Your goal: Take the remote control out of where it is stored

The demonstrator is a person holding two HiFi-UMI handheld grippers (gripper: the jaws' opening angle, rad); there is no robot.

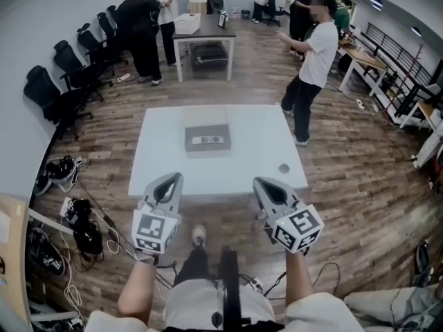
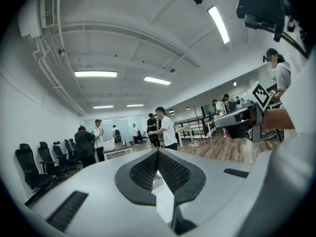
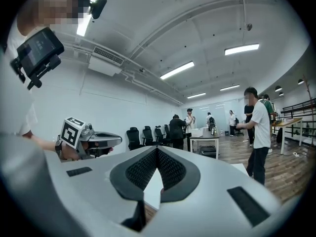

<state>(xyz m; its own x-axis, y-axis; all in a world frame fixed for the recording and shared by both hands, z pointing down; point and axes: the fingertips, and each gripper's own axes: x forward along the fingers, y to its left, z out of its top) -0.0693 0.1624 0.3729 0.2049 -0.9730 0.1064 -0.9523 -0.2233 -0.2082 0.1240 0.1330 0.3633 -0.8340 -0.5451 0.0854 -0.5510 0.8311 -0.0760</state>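
A flat grey box [image 1: 206, 137] lies in the middle of the white table [image 1: 159, 164], and a light-coloured remote control [image 1: 208, 140] lies in its top. My left gripper [image 1: 177, 177] and right gripper [image 1: 259, 182] hang side by side over the table's near edge, both short of the box and pointing at it. In the left gripper view the left gripper [image 2: 158, 151] has its black pads meeting at the tips with nothing between them. The right gripper [image 3: 157, 149] looks the same in its own view. Each gripper sees the other one: the right gripper [image 2: 242, 120] and the left gripper [image 3: 94, 142].
A small round object [image 1: 284, 167] sits near the table's right front corner. A person in a white shirt [image 1: 315, 61] stands beyond the table's far right. Office chairs [image 1: 62, 88] line the left wall, cables [image 1: 76, 220] lie on the floor at left, and another table [image 1: 204, 33] stands at the back.
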